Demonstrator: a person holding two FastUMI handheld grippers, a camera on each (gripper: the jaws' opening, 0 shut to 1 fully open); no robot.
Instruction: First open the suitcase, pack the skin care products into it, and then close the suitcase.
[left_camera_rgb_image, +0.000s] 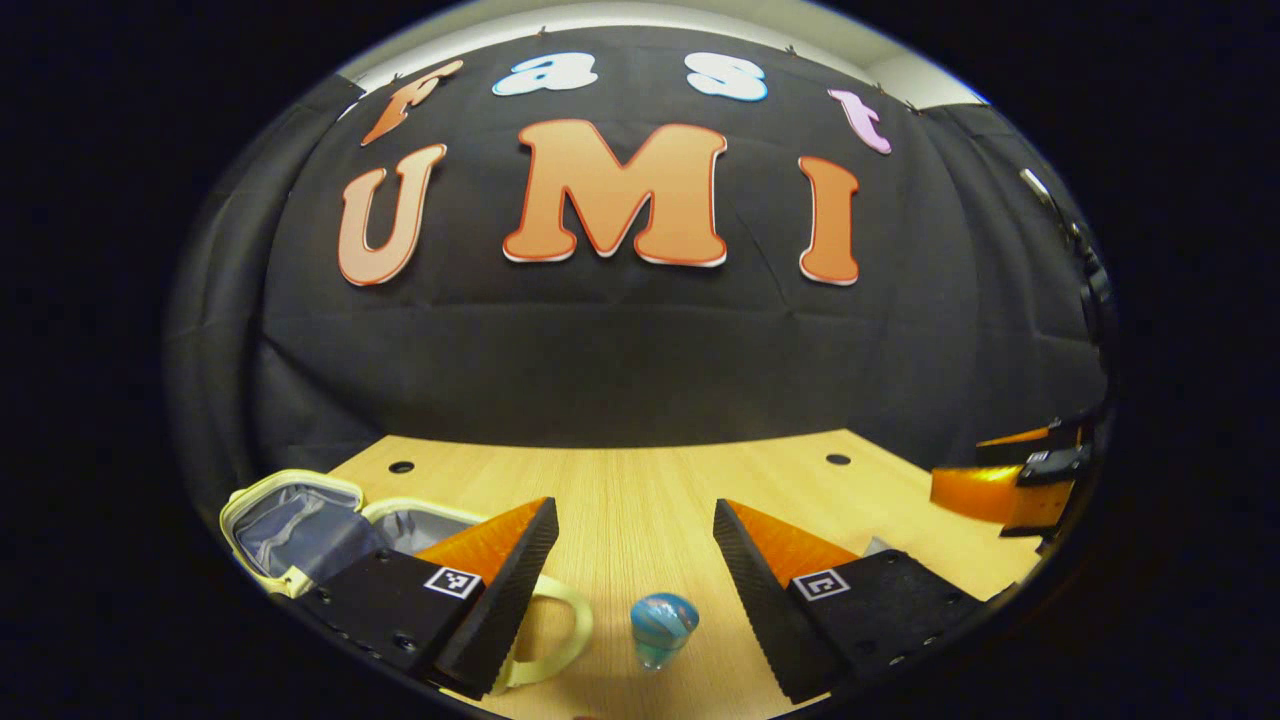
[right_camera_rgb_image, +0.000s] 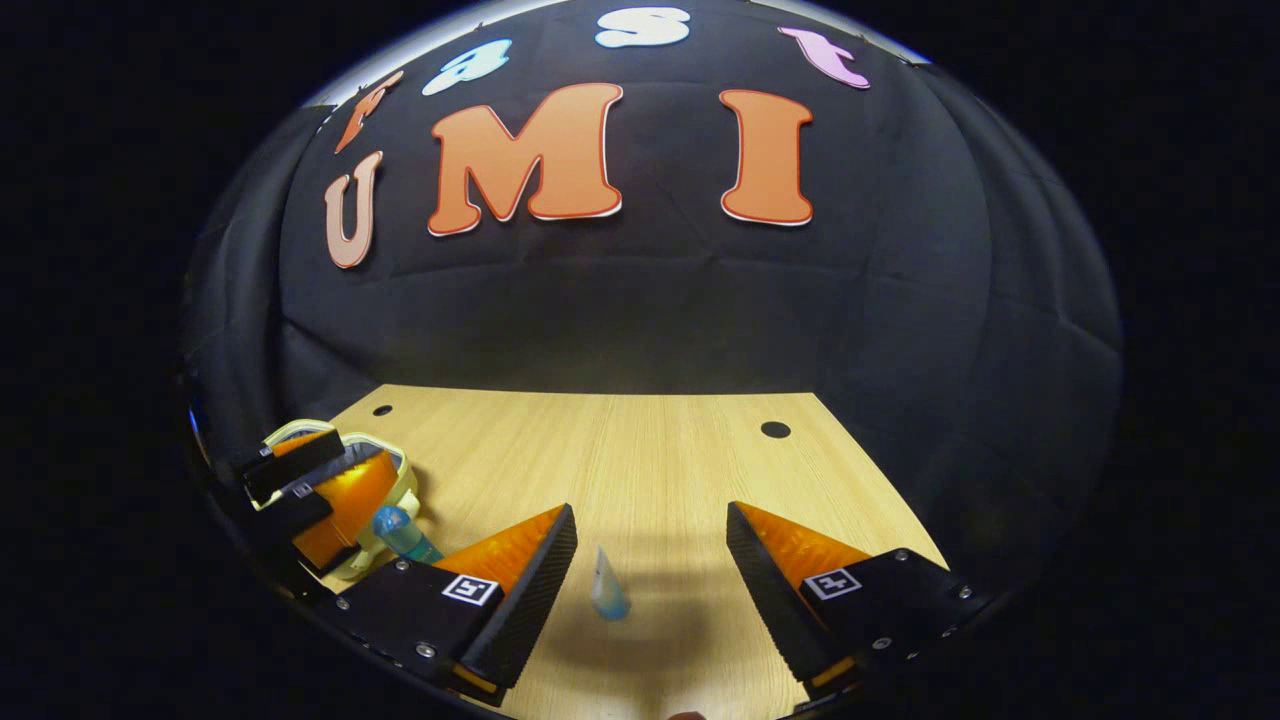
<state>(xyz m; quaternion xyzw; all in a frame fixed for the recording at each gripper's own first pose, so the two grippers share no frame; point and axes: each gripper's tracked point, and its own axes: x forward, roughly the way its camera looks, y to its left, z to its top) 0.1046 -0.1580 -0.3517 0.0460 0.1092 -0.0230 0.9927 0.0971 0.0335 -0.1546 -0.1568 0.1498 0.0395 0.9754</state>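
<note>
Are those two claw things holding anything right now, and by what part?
Nothing is held. The left gripper is open above a blue bottle standing on the table; the right gripper is open around a small tube, not touching it.

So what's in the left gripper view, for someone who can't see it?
An open gripper hangs over a wooden table, with a small blue bottle standing between its two fingers, untouched. On the left lies an open pale yellow suitcase with grey lining. The other gripper shows at the far right.
</note>
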